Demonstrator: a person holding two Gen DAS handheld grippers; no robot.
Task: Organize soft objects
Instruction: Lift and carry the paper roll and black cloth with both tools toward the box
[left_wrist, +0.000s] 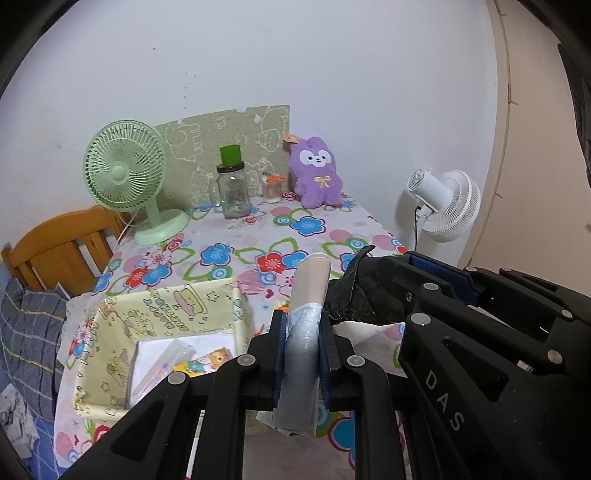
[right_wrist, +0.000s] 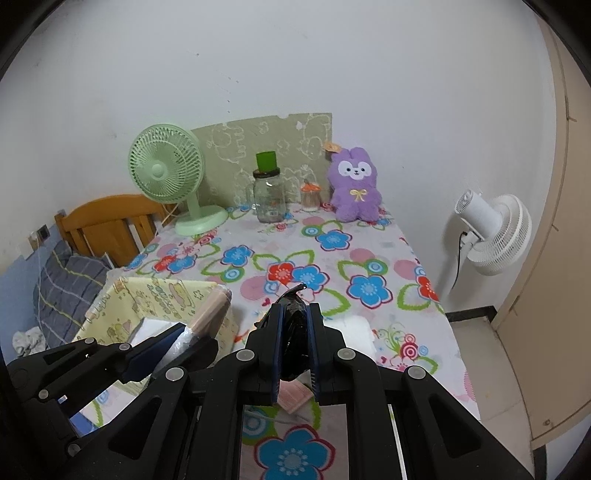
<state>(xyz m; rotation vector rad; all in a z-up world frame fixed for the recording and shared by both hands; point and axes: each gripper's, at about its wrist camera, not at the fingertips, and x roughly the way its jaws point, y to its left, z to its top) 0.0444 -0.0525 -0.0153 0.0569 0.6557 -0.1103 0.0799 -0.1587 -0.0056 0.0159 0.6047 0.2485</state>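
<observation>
We hold a beige roll (left_wrist: 308, 295), its lower part wrapped in clear film, clamped in the left gripper (left_wrist: 303, 354) just right of the yellow box (left_wrist: 110, 325); the right gripper (right_wrist: 295, 347) is closed on a crumpled black plastic bag (right_wrist: 293, 314) above the worktop (right_wrist: 332, 251). Our judgement: both are bound for the box, so we should carry the roll over its rim and lower it well inside before letting go, since a smooth cylinder would roll off the cloth; the bag needs only a loose drop, as it springs and crinkles rather than slides. The box is thin printed card, open-topped, already holding papers; the flowered cloth looks slick. At the far edge stand a plush purple rabbit (left_wrist: 317, 173), a glass jar (left_wrist: 232, 195) and a ribbed green fan (left_wrist: 125, 173).
</observation>
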